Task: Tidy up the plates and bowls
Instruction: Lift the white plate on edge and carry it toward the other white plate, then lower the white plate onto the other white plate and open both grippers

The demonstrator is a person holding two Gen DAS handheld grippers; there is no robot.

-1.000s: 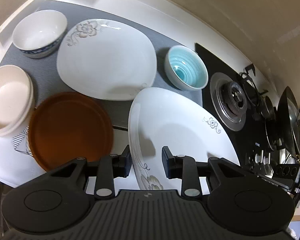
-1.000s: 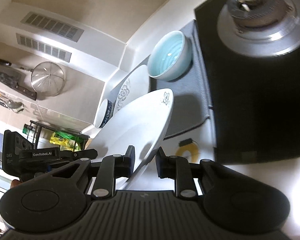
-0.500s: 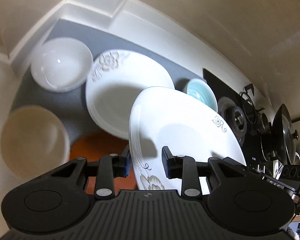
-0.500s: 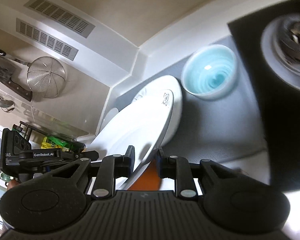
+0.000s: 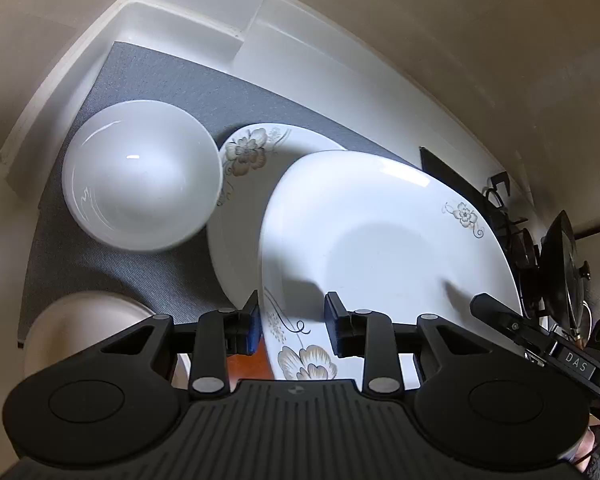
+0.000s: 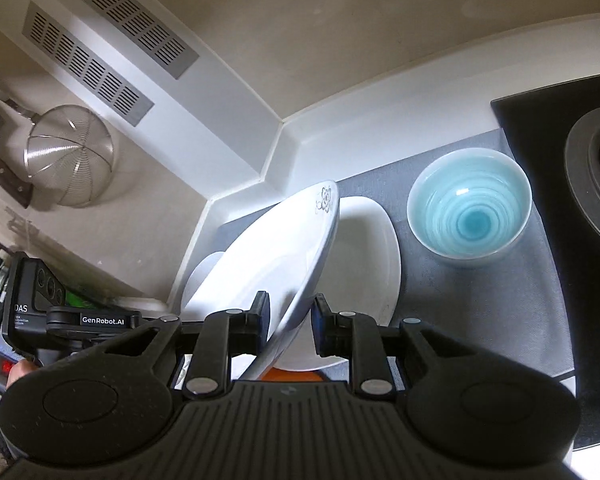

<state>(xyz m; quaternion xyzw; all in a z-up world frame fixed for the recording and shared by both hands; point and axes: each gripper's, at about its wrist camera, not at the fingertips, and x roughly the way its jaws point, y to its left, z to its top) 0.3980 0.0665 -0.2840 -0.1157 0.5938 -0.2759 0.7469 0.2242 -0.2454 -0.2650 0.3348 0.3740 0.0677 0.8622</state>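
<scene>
A white flowered plate (image 5: 380, 240) hangs tilted in the air, held by both grippers at opposite rims. My left gripper (image 5: 294, 328) is shut on its near rim by the big flower. My right gripper (image 6: 290, 320) is shut on the other rim (image 6: 268, 264), and one of its fingers (image 5: 484, 306) shows at the plate's right edge. Beneath it, a second flowered plate (image 5: 252, 184) (image 6: 364, 264) lies on the grey mat (image 5: 160, 80). A white bowl (image 5: 140, 176) sits to its left and a pale blue bowl (image 6: 470, 208) to its right.
A cream bowl (image 5: 88, 328) and a slice of an orange plate (image 5: 244, 364) lie near my left fingers. The black stove (image 6: 560, 128) with its burner borders the mat on the right, and a dark pan (image 5: 564, 264) stands there. Walls close the back corner, where a wire strainer (image 6: 68, 156) hangs.
Both grippers have carried the flowered plate leftward toward the back corner, so it now hangs over the second flowered plate. The orange plate has almost slipped under the left gripper and the blue bowl has left that view.
</scene>
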